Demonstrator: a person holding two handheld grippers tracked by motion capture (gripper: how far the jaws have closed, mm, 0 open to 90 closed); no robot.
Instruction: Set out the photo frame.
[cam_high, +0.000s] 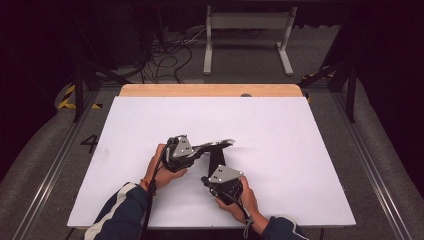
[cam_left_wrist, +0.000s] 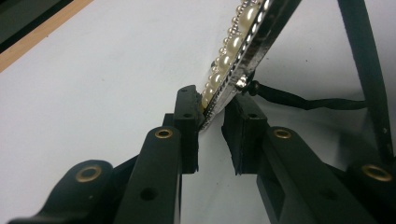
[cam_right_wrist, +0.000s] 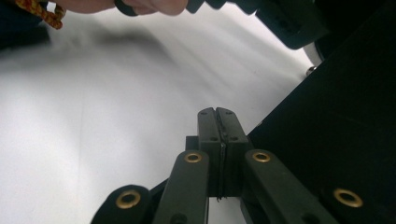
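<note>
I am holding the left gripper (cam_high: 200, 150) near the middle of the white table (cam_high: 280, 130), and its jaws are clamping the end of a pearl-studded band (cam_left_wrist: 233, 44), a thin curved strip with a silvery edge. In the left gripper view the left pad (cam_left_wrist: 189, 116) is pressing on the pearl face and the right pad is sitting at the silver edge, with a black cord (cam_left_wrist: 308, 101) running off from just beside the grip. The band is rising at a slant away from the jaws, off the table surface, and in the high view it is arching to the right of the left gripper, above a dark flat piece (cam_high: 216, 159) lying between the two hands.

I am keeping the right gripper (cam_right_wrist: 217, 114) with its jaws pressed together on nothing, tips close above the white surface beside a large black shape (cam_right_wrist: 336, 126) at their right. I cannot tell what that shape is.

Open white table is lying to the far side and to both sides of the hands. The near edge (cam_high: 190, 226) is running just behind my forearms, and the wooden strip (cam_high: 210, 90) is marking the far edge, well apart from the work.
</note>
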